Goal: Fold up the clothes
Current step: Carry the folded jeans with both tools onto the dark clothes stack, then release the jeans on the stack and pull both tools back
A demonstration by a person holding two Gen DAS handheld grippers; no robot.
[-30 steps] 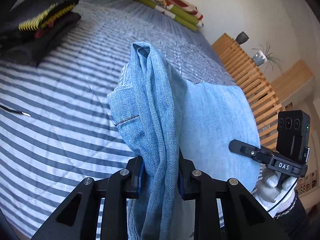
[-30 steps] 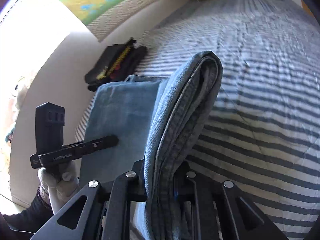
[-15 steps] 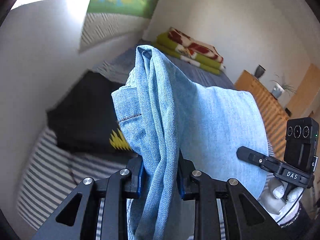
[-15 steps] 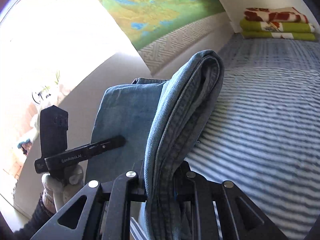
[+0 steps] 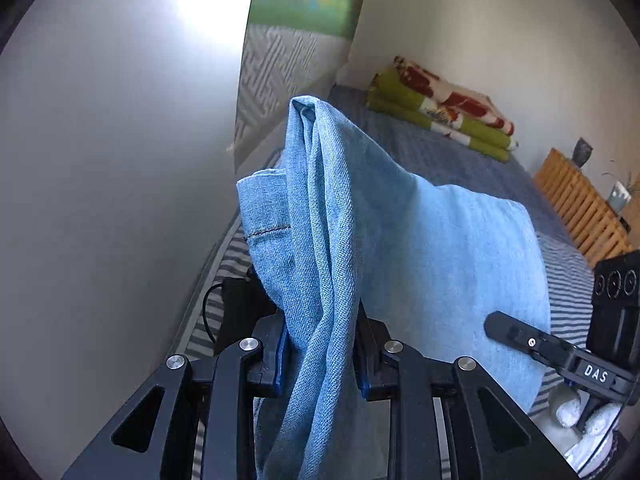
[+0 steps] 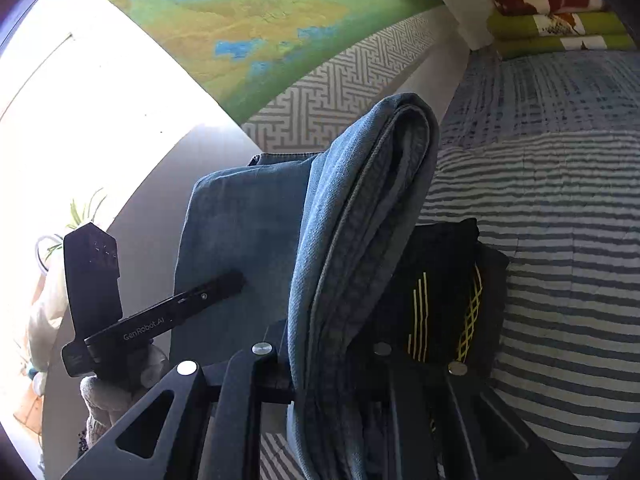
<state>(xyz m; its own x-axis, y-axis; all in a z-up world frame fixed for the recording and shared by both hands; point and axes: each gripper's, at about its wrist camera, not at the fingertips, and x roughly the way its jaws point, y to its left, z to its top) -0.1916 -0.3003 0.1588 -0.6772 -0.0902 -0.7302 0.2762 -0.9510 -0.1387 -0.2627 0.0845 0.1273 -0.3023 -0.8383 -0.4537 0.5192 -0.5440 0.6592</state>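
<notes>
Folded light-blue jeans hang stretched in the air between my two grippers, above the striped bed. My left gripper is shut on one bunched end of the jeans. My right gripper is shut on the other bunched end of the jeans. From the left wrist view the right gripper shows at the lower right, held by a white-gloved hand. From the right wrist view the left gripper shows at the left. A folded black garment with yellow lines lies on the bed right under the jeans.
The striped bedspread spreads to the right. Folded green and red blankets lie at the bed's far end. A grey wall stands close on the left, with a map picture above. A wooden slatted frame with plants stands at the right.
Both grippers carried the jeans sideways across the bed toward the wall and a little up. The black folded garment, earlier far off, now lies right beneath the jeans.
</notes>
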